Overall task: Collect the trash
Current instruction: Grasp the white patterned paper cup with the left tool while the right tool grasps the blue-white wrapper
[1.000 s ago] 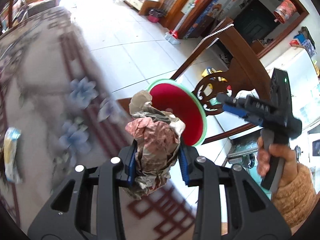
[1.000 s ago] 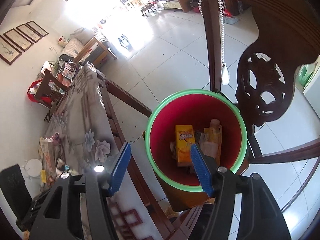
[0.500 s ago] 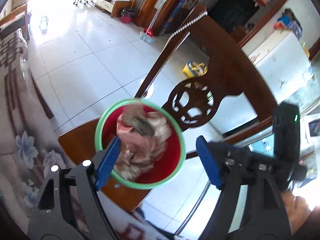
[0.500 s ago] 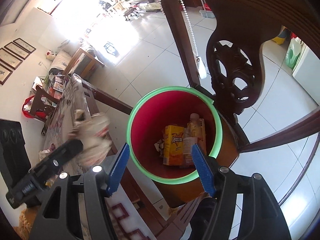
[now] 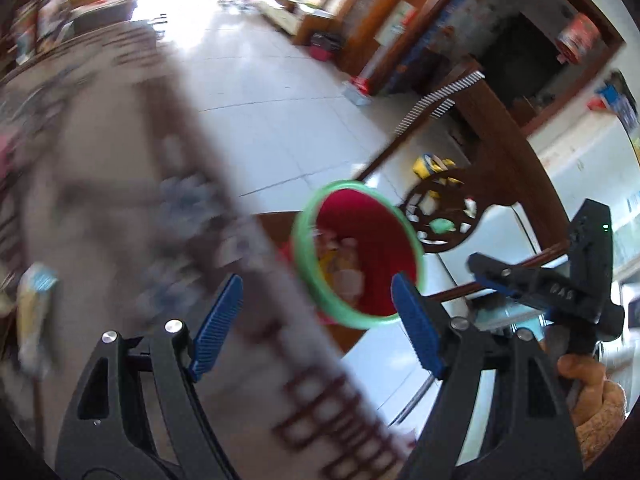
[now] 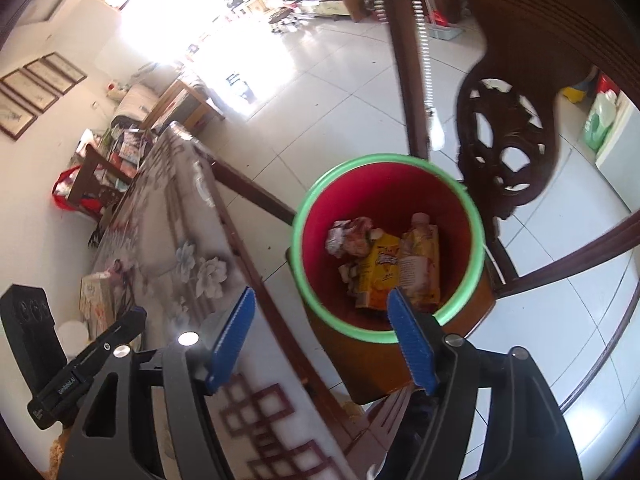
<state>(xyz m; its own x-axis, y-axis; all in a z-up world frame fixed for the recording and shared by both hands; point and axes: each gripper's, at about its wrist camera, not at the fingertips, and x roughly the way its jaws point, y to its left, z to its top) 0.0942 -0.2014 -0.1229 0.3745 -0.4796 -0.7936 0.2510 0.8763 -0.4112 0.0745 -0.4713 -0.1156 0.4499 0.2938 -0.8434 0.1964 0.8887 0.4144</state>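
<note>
Crumpled paper, released since the earlier frame, lies in the bin on the chair. Both grippers (left, right) gape empty. Risk: a hasty swing knocks the bin off.

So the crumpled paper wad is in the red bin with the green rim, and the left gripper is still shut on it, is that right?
Not quite. The crumpled paper wad is in the red bin, but the left gripper is open and holds nothing; the left wrist view shows it.
</note>
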